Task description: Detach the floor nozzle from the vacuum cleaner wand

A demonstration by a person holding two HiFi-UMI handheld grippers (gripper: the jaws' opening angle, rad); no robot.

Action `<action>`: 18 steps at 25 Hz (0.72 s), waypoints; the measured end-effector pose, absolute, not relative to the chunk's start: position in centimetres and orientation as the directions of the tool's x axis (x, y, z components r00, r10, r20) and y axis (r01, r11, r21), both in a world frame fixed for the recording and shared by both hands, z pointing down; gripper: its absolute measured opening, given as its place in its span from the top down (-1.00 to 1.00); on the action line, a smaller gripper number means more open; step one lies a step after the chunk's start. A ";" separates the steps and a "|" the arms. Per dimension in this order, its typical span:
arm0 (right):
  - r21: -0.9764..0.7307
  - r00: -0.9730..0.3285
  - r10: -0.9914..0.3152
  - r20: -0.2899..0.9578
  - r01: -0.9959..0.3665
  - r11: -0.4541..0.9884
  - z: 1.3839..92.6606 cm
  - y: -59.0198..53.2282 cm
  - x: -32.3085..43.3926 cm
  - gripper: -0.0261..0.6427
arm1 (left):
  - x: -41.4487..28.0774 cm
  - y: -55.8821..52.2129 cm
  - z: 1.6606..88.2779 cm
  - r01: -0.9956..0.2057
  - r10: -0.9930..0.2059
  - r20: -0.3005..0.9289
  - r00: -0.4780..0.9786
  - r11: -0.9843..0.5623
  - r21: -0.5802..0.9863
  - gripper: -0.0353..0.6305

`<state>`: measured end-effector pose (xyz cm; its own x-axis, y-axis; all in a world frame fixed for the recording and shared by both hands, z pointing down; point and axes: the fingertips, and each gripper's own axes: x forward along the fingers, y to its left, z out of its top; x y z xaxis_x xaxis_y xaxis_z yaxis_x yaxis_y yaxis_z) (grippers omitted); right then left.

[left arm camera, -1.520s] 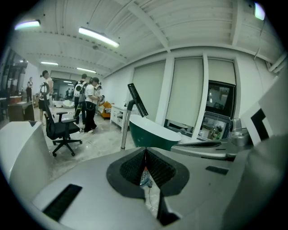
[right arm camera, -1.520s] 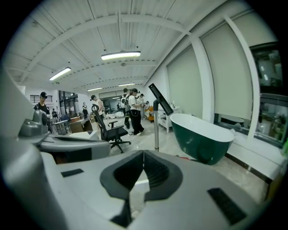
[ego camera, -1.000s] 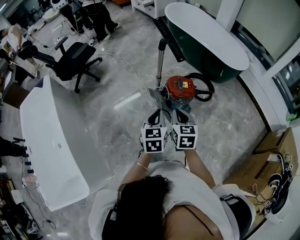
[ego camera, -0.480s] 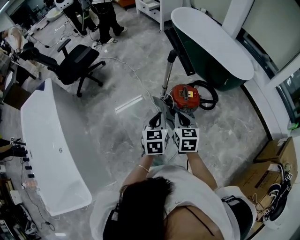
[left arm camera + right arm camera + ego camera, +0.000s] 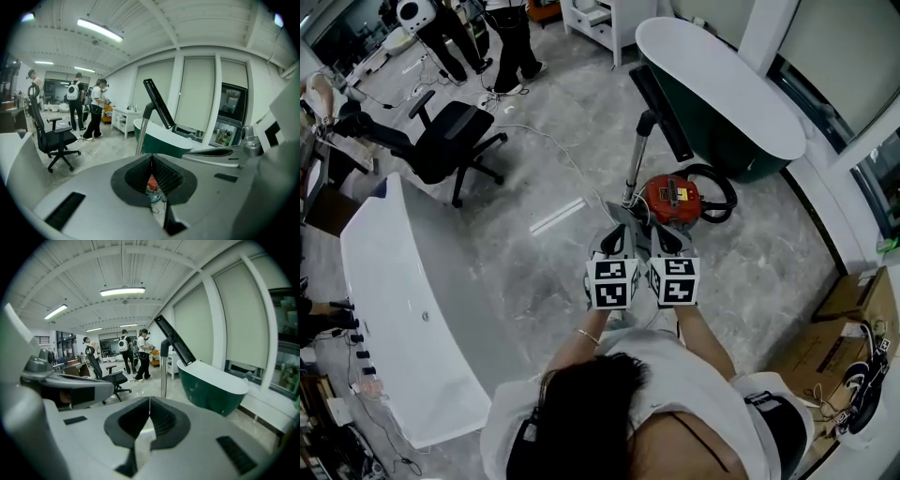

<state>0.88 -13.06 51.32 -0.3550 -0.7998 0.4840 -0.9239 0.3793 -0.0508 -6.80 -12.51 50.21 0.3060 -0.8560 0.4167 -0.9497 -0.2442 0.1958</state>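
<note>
The left gripper [image 5: 617, 234] and right gripper [image 5: 662, 234] hang side by side above the floor [image 5: 534, 267], each with fingers pressed together on nothing. Just beyond them a red vacuum [image 5: 675, 199] sits on the floor. Its wand [image 5: 635, 164] stands upright, the black nozzle [image 5: 661, 101] attached on top, beside a green tub [image 5: 724, 141].

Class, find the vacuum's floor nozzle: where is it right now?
The floor nozzle sits above centre in the head view, atop the upright wand rising from the red vacuum, beside the dark green bathtub.
</note>
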 end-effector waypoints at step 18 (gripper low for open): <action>-0.042 -0.281 -0.832 0.478 -0.954 0.297 51.5 -15.5 -0.9 0.88 | -9.7 -15.8 50.7 -0.934 -0.841 0.408 0.355 -0.299 0.196 0.88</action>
